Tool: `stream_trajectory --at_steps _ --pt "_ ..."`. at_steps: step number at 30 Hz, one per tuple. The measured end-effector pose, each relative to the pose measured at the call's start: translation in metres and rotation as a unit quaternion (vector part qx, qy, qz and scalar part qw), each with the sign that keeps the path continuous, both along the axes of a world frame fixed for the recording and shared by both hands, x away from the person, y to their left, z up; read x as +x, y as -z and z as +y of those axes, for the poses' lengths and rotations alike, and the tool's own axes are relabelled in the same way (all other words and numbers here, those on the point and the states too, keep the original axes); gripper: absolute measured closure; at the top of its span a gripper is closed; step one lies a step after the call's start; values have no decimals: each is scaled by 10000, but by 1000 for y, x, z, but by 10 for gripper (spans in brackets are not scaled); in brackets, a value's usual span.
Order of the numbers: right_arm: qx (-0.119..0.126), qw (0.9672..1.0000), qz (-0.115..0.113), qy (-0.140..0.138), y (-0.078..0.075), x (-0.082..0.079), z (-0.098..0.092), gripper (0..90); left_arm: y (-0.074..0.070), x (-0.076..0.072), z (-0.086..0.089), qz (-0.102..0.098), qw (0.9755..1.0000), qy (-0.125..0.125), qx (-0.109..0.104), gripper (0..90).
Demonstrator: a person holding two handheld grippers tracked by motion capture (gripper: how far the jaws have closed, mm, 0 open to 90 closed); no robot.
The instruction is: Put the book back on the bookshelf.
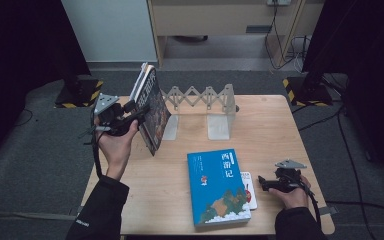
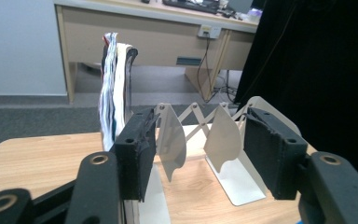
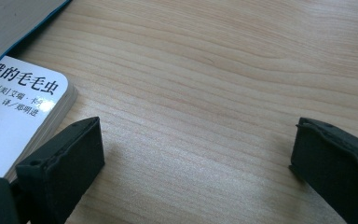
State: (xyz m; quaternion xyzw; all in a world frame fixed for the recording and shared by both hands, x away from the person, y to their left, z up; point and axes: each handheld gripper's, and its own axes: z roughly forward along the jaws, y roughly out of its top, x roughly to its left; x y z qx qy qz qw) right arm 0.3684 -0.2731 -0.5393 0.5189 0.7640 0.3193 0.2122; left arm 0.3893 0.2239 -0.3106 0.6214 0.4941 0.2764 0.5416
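Note:
A dark-covered book (image 1: 152,107) stands tilted at the left end of a white accordion bookend rack (image 1: 205,97) at the back of the wooden table (image 1: 270,130). My left gripper (image 1: 136,115) is beside that book, jaws pointing at it. In the left gripper view the book (image 2: 114,93) stands just left of the left jaw. The left gripper (image 2: 198,140) is open, with just the rack (image 2: 223,135) seen beyond the gap. A blue book (image 1: 217,187) lies flat near the front edge, over a small white book (image 1: 248,190). My right gripper (image 1: 262,182) rests open on the table just right of the white book (image 3: 14,107).
Behind the table are a wooden desk (image 1: 220,20), a white panel (image 1: 110,30) and floor cables (image 1: 285,50). Two black stands on hazard-striped bases (image 1: 80,92) (image 1: 307,90) flank the table's far corners. Bare wood stretches right of the rack.

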Motion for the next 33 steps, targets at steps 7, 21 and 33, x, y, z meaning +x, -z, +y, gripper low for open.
stream_trajectory --at_steps 7,21,33 --pt "-3 10000 19 -18 0 0 0 16 18 -18 6 20 9997 206 -124 399" --pt "-11 9997 185 143 -11 -3 3 159 89 -33 1 611 9968 499 -156 360" --pt "612 9975 -224 -259 -36 -14 24 243 136 -35 -23 1164 9894 868 50 333"
